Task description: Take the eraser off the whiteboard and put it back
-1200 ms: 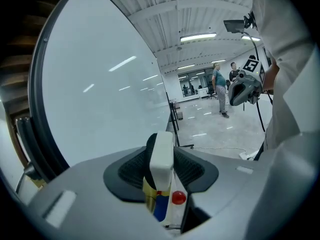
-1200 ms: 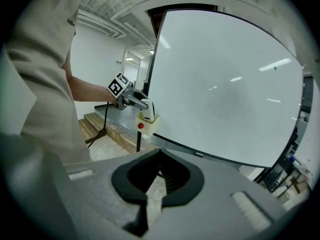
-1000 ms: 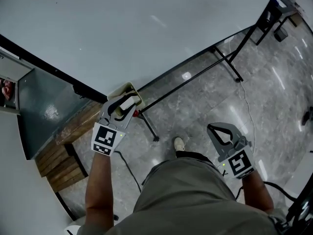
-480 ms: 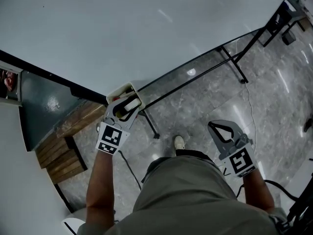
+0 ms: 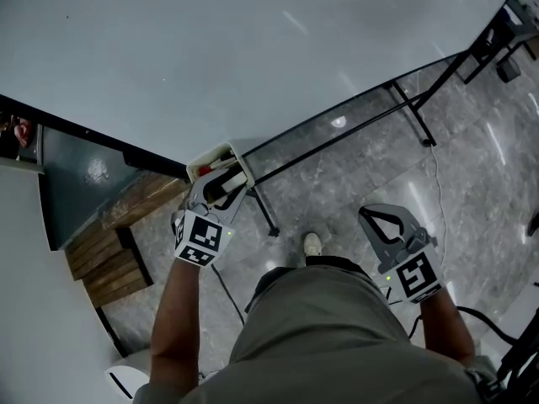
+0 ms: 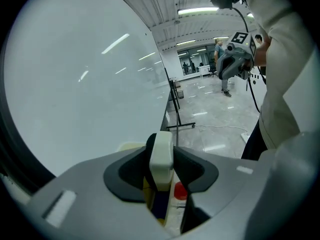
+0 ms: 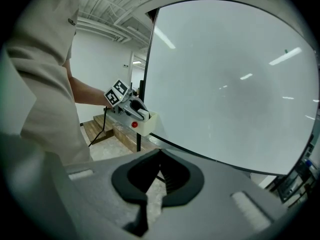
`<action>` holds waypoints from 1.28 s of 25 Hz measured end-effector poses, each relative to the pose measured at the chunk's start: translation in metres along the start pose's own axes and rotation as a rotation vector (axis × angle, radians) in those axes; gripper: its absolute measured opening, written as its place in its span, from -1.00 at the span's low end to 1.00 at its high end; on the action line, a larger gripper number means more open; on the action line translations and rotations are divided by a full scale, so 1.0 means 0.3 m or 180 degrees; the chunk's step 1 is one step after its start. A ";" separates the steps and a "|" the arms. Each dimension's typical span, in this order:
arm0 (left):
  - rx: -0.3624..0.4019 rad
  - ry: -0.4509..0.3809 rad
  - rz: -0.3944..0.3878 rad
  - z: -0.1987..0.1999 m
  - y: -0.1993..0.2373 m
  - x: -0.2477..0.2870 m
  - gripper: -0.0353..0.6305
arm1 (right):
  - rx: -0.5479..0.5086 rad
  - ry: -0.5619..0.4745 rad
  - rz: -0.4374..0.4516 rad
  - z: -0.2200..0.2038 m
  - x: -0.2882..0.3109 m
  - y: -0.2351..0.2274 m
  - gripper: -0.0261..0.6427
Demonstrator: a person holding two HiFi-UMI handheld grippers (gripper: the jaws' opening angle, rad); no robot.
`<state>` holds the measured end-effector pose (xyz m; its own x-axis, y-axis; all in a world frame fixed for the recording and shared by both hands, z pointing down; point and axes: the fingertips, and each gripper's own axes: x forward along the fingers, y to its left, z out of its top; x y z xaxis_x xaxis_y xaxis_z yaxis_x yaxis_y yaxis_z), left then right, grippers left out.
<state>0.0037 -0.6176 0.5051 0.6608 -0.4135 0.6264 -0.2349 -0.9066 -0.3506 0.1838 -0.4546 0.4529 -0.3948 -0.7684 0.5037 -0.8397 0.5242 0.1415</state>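
The whiteboard (image 5: 210,49) ahead of the left gripper (image 5: 219,185) is smooth and glossy. The gripper itself is matt grey plastic, and the eraser (image 6: 162,159) in its jaws is matt cream. Below lies a polished stone-look floor (image 5: 370,167), with rough wooden planks (image 5: 105,263) beside it.

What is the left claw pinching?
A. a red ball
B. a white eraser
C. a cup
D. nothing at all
B: in the left gripper view, the left claw is closed on the white eraser, which sits right between its two dark pads.
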 end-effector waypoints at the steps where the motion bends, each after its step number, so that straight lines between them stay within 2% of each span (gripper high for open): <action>1: 0.0004 0.0017 0.0005 0.002 0.001 0.000 -0.40 | 0.0005 -0.0004 0.0011 -0.001 0.003 -0.006 -0.91; 20: 0.0095 0.0241 0.0107 0.004 0.003 0.015 -0.35 | 0.0150 -0.0101 0.0231 -0.031 0.082 -0.026 -0.91; 23: 0.0078 0.0227 0.0139 0.003 0.007 0.014 -0.31 | 0.0110 -0.0087 0.0266 -0.039 0.089 -0.018 -0.91; 25: 0.0055 0.0197 0.0163 0.007 0.008 0.017 -0.22 | 0.0124 -0.0062 0.0278 -0.045 0.091 -0.009 -0.91; 29: 0.0039 0.0055 0.0272 0.030 0.010 0.001 -0.08 | 0.0102 -0.0045 0.0299 -0.030 0.092 0.018 -0.91; 32: 0.0032 -0.0096 0.0370 0.062 0.012 -0.042 -0.05 | 0.0026 -0.0085 0.0270 -0.008 0.077 0.038 -0.91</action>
<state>0.0078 -0.6139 0.4830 0.6508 -0.5128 0.5599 -0.3041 -0.8517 -0.4267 0.1659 -0.4654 0.4684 -0.4743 -0.7310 0.4906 -0.8059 0.5848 0.0923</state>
